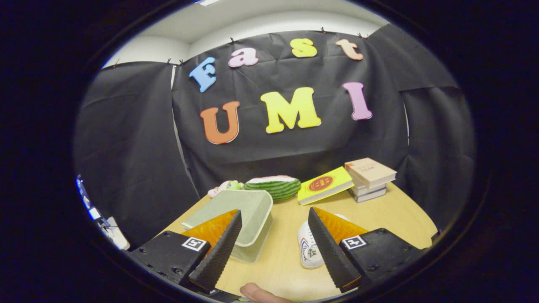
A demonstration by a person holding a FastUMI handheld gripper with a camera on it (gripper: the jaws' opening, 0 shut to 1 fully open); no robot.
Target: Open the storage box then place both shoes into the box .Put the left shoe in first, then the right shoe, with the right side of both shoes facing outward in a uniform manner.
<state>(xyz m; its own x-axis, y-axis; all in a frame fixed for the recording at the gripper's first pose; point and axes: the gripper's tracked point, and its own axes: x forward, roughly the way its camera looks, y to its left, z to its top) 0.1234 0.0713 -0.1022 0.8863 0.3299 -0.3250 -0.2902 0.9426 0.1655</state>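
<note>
hovering with gripper point(273, 244) fingers spread wide and holding nothing, box point(242, 219) just ahead behind the left finger with lid seemingly still on, shoe point(309, 248) tucked behind the right one, so probably best hooking the lid edge first and lifting slow.

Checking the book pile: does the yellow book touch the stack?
Touching: the gripper view shows the yellow book leaning on the stack.

Counter point(290, 252): smooth pale wood-look top, matt. Storage box point(252, 219): smooth plastic, faint sheen. Shoe point(309, 250): white, smooth upper. Books point(370, 176): paper, matt covers. Hand-held gripper point(273, 244), fingers spread: ribbed pads point(219, 252).
</note>
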